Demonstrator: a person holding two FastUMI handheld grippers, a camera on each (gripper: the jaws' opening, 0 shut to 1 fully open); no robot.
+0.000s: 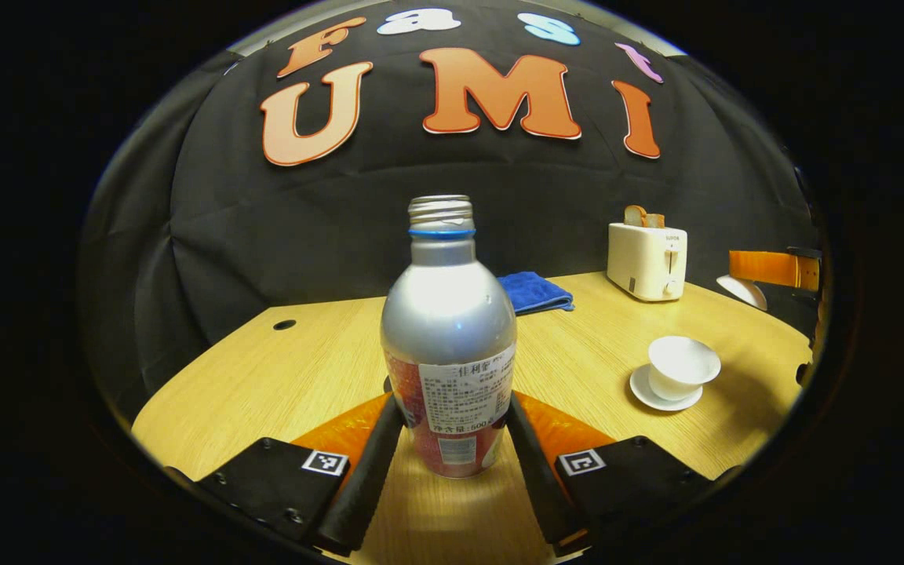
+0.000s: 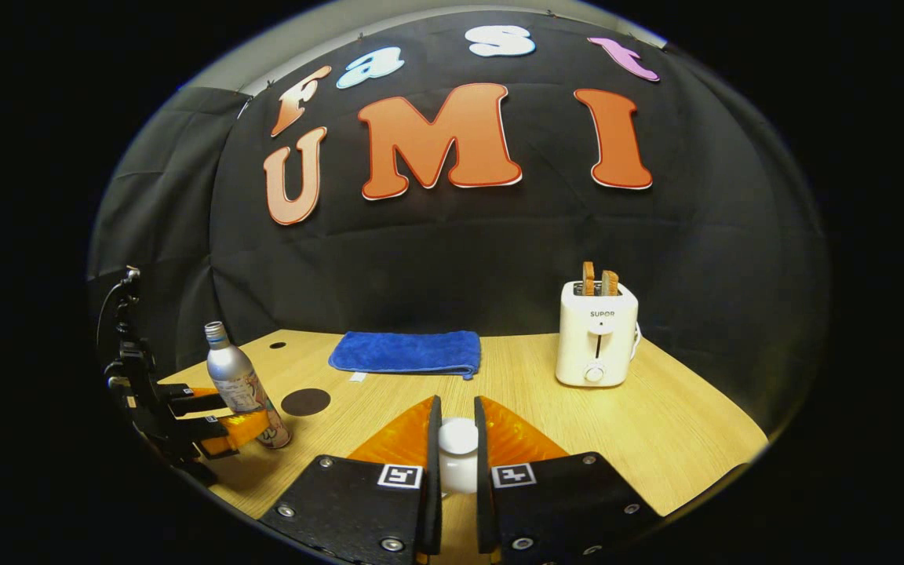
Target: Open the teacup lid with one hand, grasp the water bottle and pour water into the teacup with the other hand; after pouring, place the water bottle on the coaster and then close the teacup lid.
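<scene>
In the left gripper view, the silver water bottle (image 1: 449,337) with a red base and no cap stands upright between my left gripper (image 1: 452,410) fingers, which press on both its sides. The open white teacup (image 1: 683,362) sits on its saucer (image 1: 648,394) to the right. Beyond it, my right gripper (image 1: 774,268) holds the white lid (image 1: 742,292) in the air. In the right gripper view, my right gripper (image 2: 457,408) is shut on the lid (image 2: 458,443). The bottle (image 2: 238,383) leans in my left gripper (image 2: 213,428) at far left. The dark round coaster (image 2: 305,402) lies beside it.
A folded blue cloth (image 2: 405,351) lies at the back of the wooden table (image 2: 656,424). A white toaster (image 2: 597,333) with two slices of bread stands at the back right. A small round hole (image 1: 284,324) marks the table's far left corner.
</scene>
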